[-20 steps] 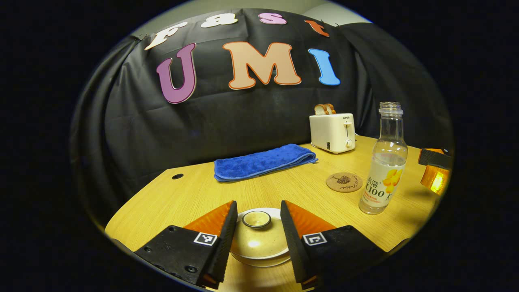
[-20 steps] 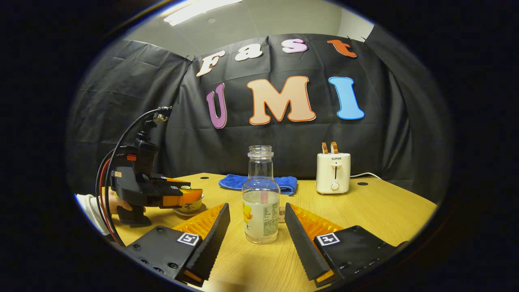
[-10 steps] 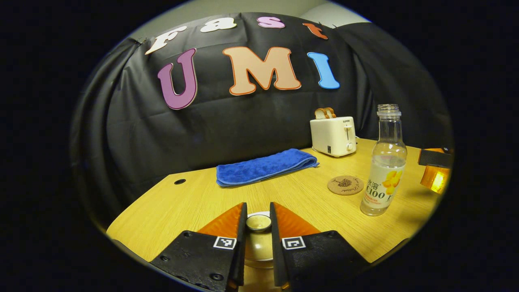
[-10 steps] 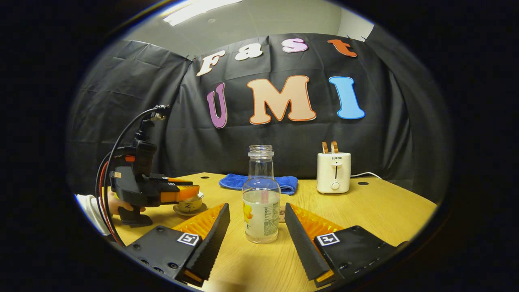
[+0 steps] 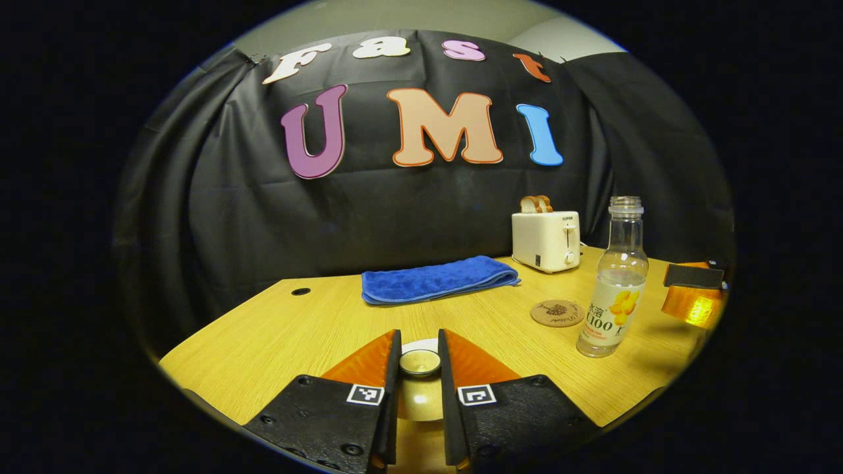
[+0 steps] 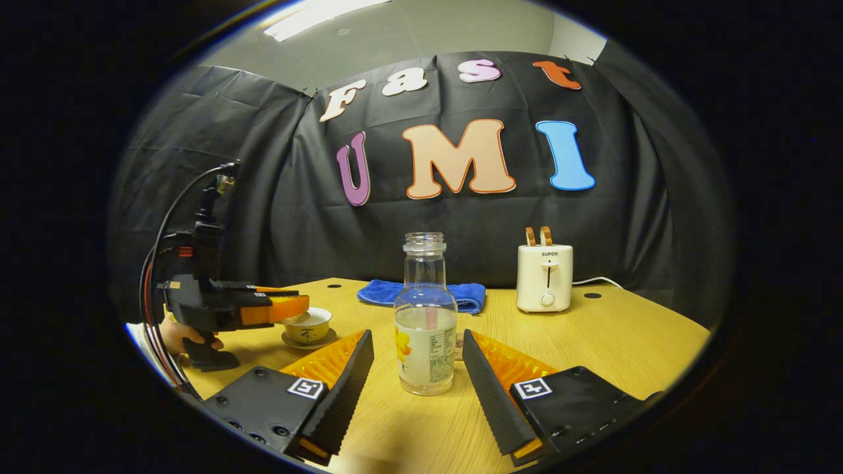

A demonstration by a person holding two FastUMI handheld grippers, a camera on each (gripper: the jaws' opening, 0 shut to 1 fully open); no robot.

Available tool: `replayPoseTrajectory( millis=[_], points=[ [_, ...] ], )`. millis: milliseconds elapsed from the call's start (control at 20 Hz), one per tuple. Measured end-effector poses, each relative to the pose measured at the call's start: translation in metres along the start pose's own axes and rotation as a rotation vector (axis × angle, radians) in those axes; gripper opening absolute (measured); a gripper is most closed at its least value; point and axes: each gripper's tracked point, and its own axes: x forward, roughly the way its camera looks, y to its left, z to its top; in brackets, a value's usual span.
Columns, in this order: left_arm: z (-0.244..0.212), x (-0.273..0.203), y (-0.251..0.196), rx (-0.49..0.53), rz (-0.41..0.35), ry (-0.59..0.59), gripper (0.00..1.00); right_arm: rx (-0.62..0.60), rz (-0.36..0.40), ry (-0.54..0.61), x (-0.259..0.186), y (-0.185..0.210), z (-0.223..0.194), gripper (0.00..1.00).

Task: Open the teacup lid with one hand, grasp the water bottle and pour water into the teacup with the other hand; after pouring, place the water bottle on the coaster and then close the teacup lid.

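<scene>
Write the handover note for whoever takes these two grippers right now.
Left gripper: shut on the teacup lid by its knob, lid raised just above the teacup.
Right gripper: open, fingers either side of the water bottle, not touching it.
Water bottle stands uncapped on the table; the coaster lies bare beside it.
Done: lid gripped and coming off.
Left: move the lid aside, grasp bottle, pour, set bottle on coaster, close lid.

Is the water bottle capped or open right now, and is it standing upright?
Open and upright. The water bottle shows a bare threaded mouth with no cap, and stands on the table.
</scene>
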Motion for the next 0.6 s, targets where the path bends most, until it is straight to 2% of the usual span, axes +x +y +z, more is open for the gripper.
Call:
replayPoseTrajectory(
  millis=[350,450,550,600],
  points=[
    [0.005,-0.02,0.027,-0.047,0.038,-0.06,0.26,-0.006,0.011,0.078,0.022,0.0,-0.012,0.89],
    [0.007,-0.024,0.036,-0.052,0.043,-0.078,0.26,-0.007,-0.001,0.099,0.026,-0.002,-0.015,0.87],
    [0.008,-0.028,0.046,-0.06,0.051,-0.097,0.26,-0.013,-0.013,0.114,0.031,-0.003,-0.017,0.91],
    [0.007,-0.029,0.051,-0.072,0.057,-0.094,0.26,-0.013,-0.019,0.124,0.035,-0.004,-0.019,0.9]
  ],
)
